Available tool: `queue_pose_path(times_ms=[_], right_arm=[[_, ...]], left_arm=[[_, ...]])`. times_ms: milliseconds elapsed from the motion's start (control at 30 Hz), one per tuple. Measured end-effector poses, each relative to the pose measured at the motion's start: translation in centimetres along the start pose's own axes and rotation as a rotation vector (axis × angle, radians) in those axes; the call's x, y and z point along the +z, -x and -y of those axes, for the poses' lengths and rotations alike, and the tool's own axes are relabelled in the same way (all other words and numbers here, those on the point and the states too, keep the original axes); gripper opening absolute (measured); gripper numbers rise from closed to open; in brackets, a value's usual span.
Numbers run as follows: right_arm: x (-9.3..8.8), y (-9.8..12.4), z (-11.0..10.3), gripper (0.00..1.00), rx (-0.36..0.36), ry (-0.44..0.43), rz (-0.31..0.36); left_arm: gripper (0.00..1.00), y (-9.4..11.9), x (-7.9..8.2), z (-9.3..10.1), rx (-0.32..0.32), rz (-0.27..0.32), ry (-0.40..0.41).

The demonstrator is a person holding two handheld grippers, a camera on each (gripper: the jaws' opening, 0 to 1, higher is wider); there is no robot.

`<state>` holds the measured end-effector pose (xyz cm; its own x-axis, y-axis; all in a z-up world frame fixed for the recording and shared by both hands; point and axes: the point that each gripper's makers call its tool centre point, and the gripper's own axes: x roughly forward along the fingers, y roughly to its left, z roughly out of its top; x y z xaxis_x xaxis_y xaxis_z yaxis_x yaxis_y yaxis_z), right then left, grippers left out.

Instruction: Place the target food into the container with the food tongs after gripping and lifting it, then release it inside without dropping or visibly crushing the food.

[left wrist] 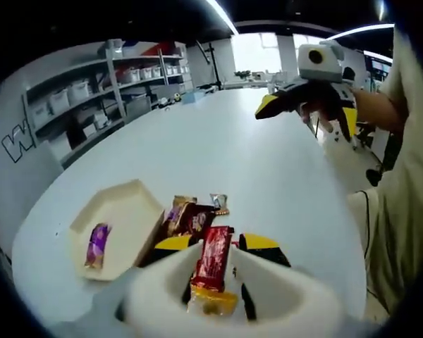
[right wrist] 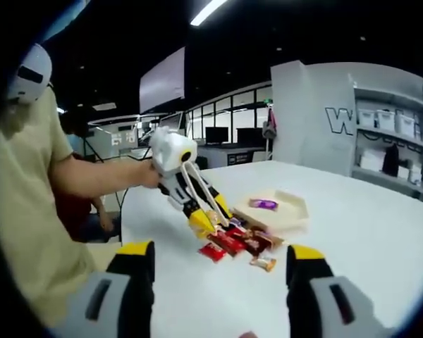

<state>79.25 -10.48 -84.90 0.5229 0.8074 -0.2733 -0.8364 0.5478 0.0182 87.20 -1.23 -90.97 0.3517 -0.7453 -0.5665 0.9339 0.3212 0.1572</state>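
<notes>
Left tool (right wrist: pixel 206 224) touches red snack bars (right wrist: pixel 229 244) — tray (right wrist: pixel 290 211) just beyond.

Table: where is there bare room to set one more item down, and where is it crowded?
The white table is bare between the cream container and the shelving, and toward the far end. In the container, only a purple snack lies at one side; the rest is free. It is crowded beside the container, where the wrapped snacks lie at the left gripper.

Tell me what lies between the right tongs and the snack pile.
Bare white table; in the right gripper view, nothing sits between the right tongs and the snack pile.
</notes>
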Motion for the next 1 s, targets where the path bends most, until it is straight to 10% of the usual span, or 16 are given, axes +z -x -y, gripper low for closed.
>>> queue_pose_path(times_ms=[1000], right_arm=[[-0.5,0.3,0.2,0.78,0.008,-0.011,-0.003]], left_arm=[[0.24,-1.8,-1.0,0.0,-0.019,-0.054,-0.002]])
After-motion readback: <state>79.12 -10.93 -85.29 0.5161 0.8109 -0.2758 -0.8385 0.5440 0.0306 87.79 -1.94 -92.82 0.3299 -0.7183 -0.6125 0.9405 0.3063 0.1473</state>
